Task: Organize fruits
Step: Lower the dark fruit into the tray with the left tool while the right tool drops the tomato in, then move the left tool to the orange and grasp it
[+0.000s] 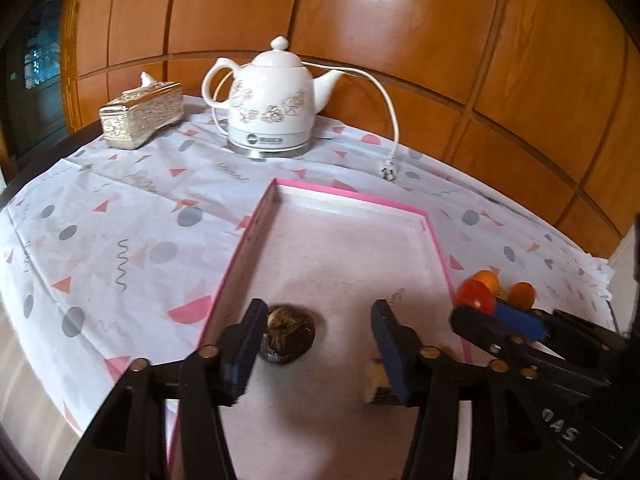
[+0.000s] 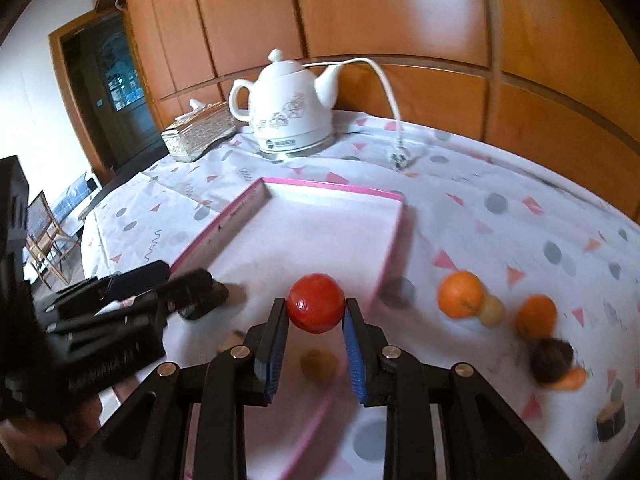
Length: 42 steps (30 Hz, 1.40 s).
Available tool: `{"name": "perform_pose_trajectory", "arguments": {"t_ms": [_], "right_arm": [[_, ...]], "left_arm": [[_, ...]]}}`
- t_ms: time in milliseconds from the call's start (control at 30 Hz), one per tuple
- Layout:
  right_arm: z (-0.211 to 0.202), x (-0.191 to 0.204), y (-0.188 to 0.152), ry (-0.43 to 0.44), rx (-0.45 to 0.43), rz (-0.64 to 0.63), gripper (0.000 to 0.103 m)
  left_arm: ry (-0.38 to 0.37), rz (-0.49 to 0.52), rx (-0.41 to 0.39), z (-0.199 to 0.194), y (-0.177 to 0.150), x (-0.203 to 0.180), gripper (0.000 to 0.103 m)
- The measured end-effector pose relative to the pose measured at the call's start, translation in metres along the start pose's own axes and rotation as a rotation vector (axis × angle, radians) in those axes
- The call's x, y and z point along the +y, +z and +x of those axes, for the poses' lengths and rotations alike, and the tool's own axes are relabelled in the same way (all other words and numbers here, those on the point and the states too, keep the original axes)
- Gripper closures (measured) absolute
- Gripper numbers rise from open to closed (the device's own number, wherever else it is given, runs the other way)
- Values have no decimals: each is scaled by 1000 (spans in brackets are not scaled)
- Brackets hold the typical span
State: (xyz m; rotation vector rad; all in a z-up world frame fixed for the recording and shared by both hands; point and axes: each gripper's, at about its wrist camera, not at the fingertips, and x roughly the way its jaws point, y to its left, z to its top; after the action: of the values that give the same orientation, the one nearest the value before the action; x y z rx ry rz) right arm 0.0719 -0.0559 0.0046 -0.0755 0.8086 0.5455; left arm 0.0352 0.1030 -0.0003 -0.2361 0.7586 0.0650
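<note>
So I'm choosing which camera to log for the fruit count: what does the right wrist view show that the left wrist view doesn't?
Right wrist only: a dark brown fruit and a pale round one by the oranges, plus the doorway.
Left wrist only: a dark fruit lying in the tray beside the open left claw.
Both: pink tray, kettle, right claw shut on the red fruit.

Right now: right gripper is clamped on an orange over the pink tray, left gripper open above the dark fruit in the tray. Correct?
One thing is off. The right gripper is shut on a red fruit, not an orange; the right wrist view shows it, with the oranges lying on the cloth beside the pink tray. The left gripper is open above the dark fruit, as you said.
</note>
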Motion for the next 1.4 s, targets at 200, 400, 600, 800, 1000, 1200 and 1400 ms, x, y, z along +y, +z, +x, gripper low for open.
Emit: {"name": "perform_pose_trajectory", "arguments": {"t_ms": [200,400,600,800,1000,1200,1400], "right_arm": [[10,8,-3,-9,21,-2,73],[2,6,-13,-33,15,14,70],[-15,2,-19,-79,-27,43,67],[-31,-9,-29,-145,-59,71,66],[-50,-39,-48,-202,-68,161,66],[-62,-77,-68,-265,-55,269,66],[-68,-100,-82,-303,-43,324,66]], "left_arm": [[40,-35,-4,-4,-5,10,28],[69,-49,-15,-9,-8,11,20],[99,-48,-26,-15,-10,8,12],[117,-36,-34,-21,-10,1,1],[127,-10,-36,-23,-9,-8,0],[80,50,-53,-27,-8,-27,0],[-12,80,-28,-26,-4,-46,0]]}}
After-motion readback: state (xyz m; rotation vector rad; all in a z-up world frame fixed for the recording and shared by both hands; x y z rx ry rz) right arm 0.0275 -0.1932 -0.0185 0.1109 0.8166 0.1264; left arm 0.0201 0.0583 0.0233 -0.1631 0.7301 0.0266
